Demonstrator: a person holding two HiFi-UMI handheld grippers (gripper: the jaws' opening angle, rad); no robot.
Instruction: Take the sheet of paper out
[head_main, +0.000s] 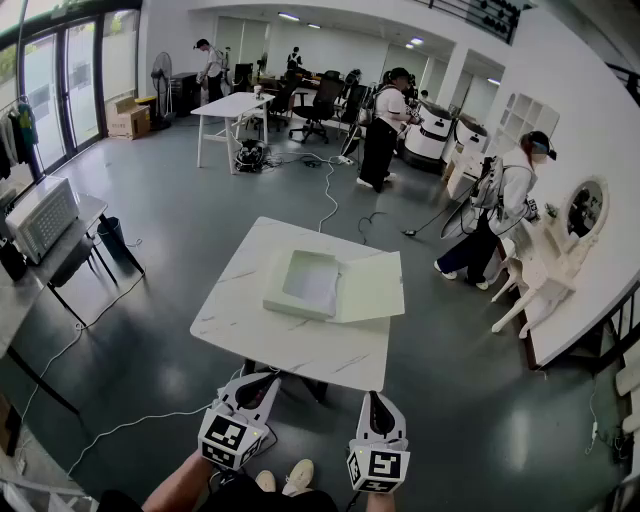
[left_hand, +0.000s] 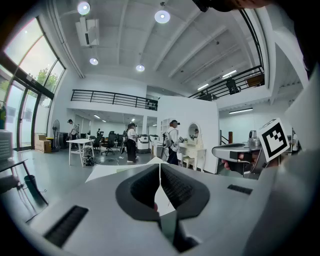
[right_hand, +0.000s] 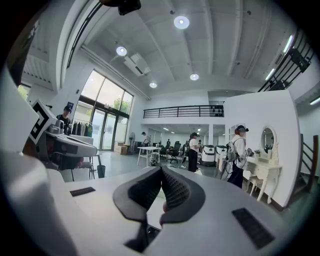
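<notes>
A shallow pale green box (head_main: 283, 292) lies open on the white marble table (head_main: 250, 320), its lid (head_main: 372, 288) folded flat to the right. The box's inside (head_main: 313, 284) shows a pale flat surface; I cannot tell a sheet of paper from the box bottom. Both grippers hover short of the table's near edge, apart from the box. The left gripper (head_main: 264, 380) has its jaws closed together with nothing between them, as the left gripper view (left_hand: 160, 167) shows. The right gripper (head_main: 376, 398) is likewise shut and empty (right_hand: 161, 171).
A grey desk (head_main: 85, 215) with a white appliance (head_main: 40, 218) stands at the left. Cables (head_main: 326, 200) run over the floor. Several people (head_main: 385, 125) stand farther back, one beside a white vanity (head_main: 545, 270) at the right. Another white table (head_main: 232, 110) is far behind.
</notes>
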